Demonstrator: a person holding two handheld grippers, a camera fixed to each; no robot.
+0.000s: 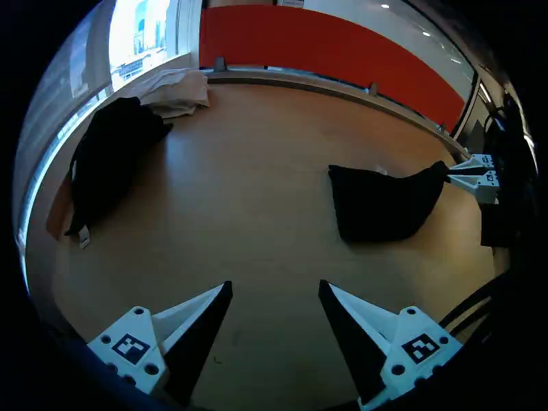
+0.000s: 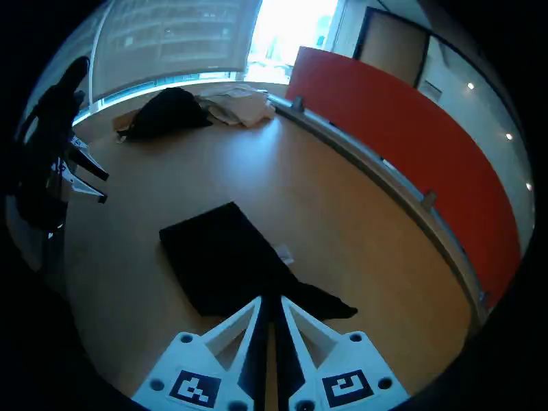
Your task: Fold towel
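1. In the left gripper view, we saw the left gripper low in the picture. Its two white fingers were spread wide with nothing between them, above the pale wooden bench.
2. Farther out on the bench lay the black cloth towel. One corner tapered to a point at the right gripper, which pinched it at the right edge.
3. Well apart from the towel, at the far left, a crumpled black garment lay just beside a heap of cream cloth. A long red wall panel ran behind the bench.
4. In the right gripper view, the right gripper stood narrow, its fingers pressed on the towel's near corner. The rest of the towel lay spread on the bench ahead.
5. The left gripper showed at the left edge with its fingers parted, well apart from the towel. The black garment and the cream cloth lay touching at the bench's far end.
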